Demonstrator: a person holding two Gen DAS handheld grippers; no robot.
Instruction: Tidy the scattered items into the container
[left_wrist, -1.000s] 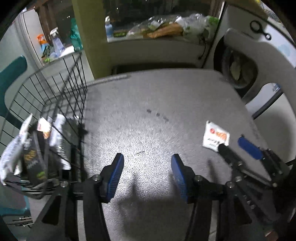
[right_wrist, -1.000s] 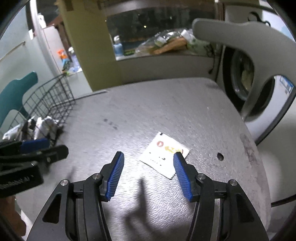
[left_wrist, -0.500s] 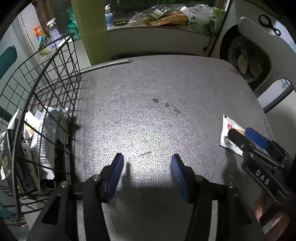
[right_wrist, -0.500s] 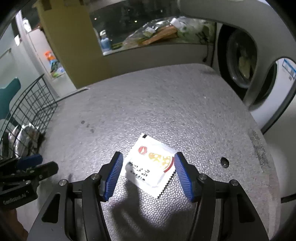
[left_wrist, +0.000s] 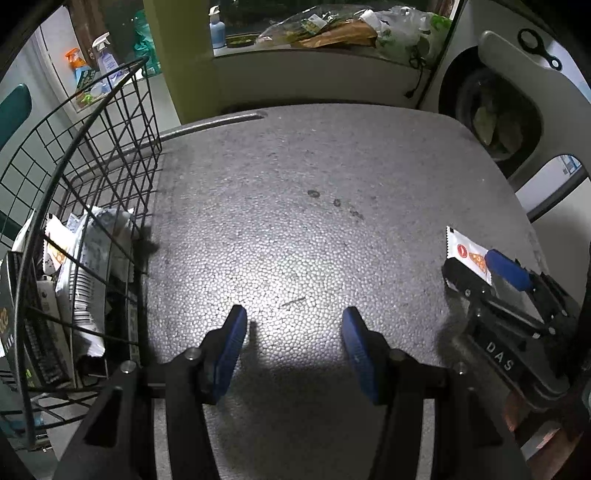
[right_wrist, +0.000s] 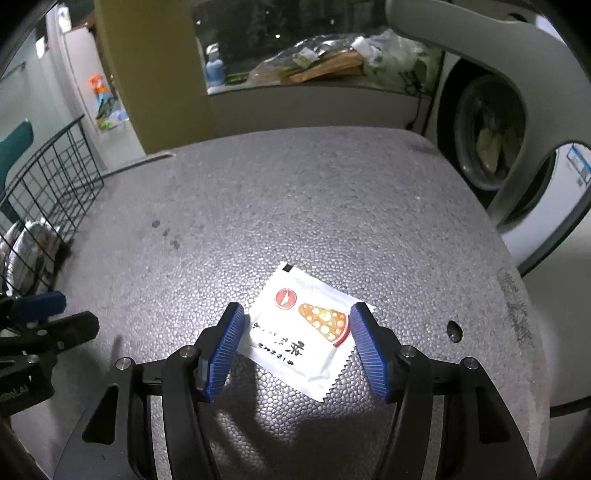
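A white sachet with a red logo and a pizza-slice picture lies flat on the grey foam tabletop. My right gripper is open, its blue pads on either side of the sachet, low over it. The sachet also shows in the left wrist view, partly hidden by the right gripper. My left gripper is open and empty over bare tabletop. The black wire basket stands at the left edge and holds several packets; it also shows in the right wrist view.
A washing machine with an open door stands right of the table. A ledge with bags and a bottle runs behind it. A small hole marks the tabletop near the right edge.
My right gripper has come forward and down until its open jaws straddle the sachet. My left gripper has drawn back from the basket and risen a little.
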